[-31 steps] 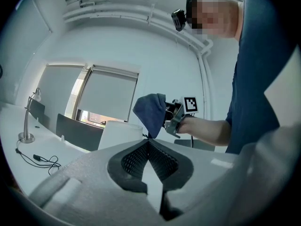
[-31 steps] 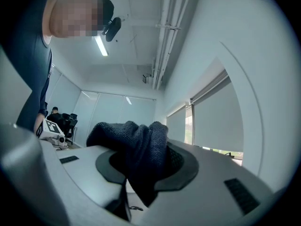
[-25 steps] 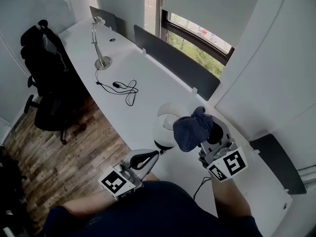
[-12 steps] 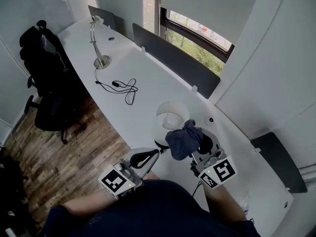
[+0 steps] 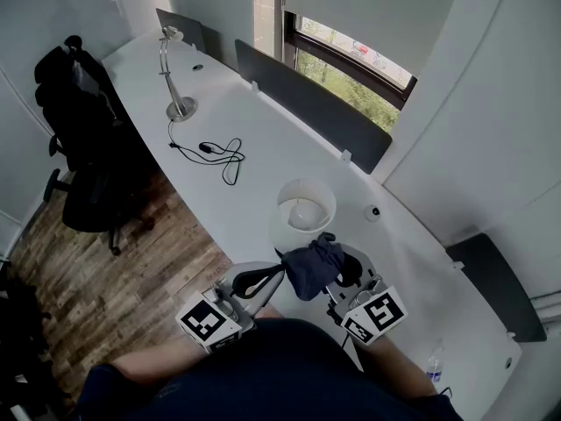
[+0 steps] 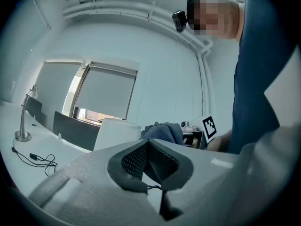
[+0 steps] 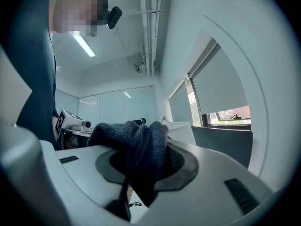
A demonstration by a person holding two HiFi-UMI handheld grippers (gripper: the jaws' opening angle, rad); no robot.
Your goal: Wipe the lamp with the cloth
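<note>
cloth [image 5: 311, 268] clamped in right gripper [image 7: 143, 160] hides its tips

Daylight is coming through the far window [image 5: 355, 73] above a dark divider panel [image 5: 316, 112]. The white counter [image 5: 254, 160] is curving rightward, and a black office chair [image 5: 83, 139] is standing at left on the wooden floor [image 5: 105, 288].

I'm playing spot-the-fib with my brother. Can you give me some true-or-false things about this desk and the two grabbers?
1. The right gripper holds a dark blue cloth. True.
2. The left gripper holds a cloth too. False: its jaws are shut on nothing.
3. A white lamp stands on the desk. True.
4. The black cable lies on the floor. False: it lies on the desk.
5. The chair is red. False: it is black.
</note>
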